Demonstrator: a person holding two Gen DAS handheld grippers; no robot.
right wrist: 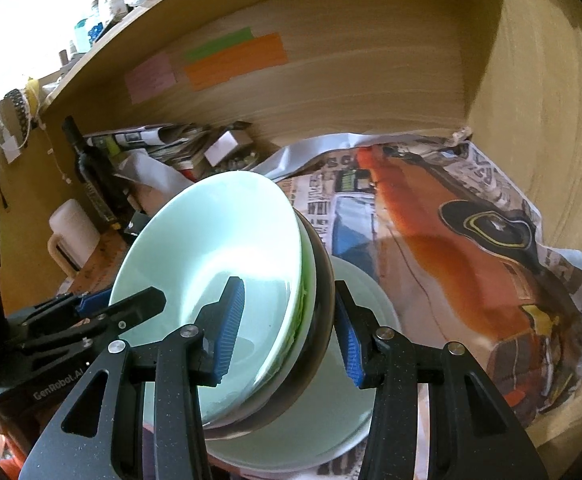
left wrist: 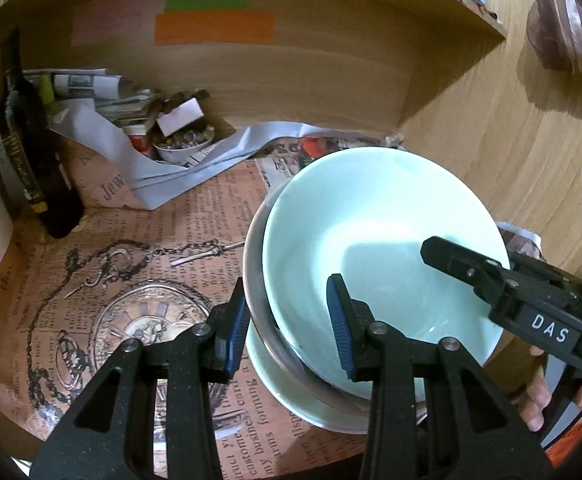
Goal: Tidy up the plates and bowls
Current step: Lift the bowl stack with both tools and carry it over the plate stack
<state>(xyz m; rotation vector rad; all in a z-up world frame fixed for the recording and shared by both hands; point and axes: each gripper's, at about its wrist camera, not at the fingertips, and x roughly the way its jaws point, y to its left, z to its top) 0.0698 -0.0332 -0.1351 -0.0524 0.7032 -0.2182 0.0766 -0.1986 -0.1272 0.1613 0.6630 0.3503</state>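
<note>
1. Stack of dishes: a pale green bowl (left wrist: 375, 248) on top, a dark bowl (right wrist: 321, 280) beneath it, and a pale plate (right wrist: 355, 412) at the bottom. The stack sits tilted, between the two grippers and above the printed paper (left wrist: 131, 280) that lines the wooden shelf (left wrist: 291, 72).
2. Left gripper (left wrist: 287, 320): jaws pinching the stack's near-left rim, one blue pad inside the green bowl, the other outside against the dark bowl.
3. Right gripper (right wrist: 287, 332): jaws pinching the opposite rim the same way, one pad inside, one outside. In the left view it reaches in from the right, with a hand (left wrist: 539, 396) behind it.
4. Surroundings: dark bottle (left wrist: 23, 140) at the left of the shelf, a heap of folded papers (left wrist: 103, 96) and a small bowl of odds and ends (left wrist: 183, 144) at the back, coloured paper strips (left wrist: 215, 26) on the back panel, a white mug (right wrist: 73, 232) at the left edge.
5. Step in hand, as judged: carrying the whole stack two-handed into the shelf.
6. Next move, as judged: level the tilted stack, lower it onto a bare stretch of paper clear of the back clutter, then let go with both grippers together so nothing slides.
</note>
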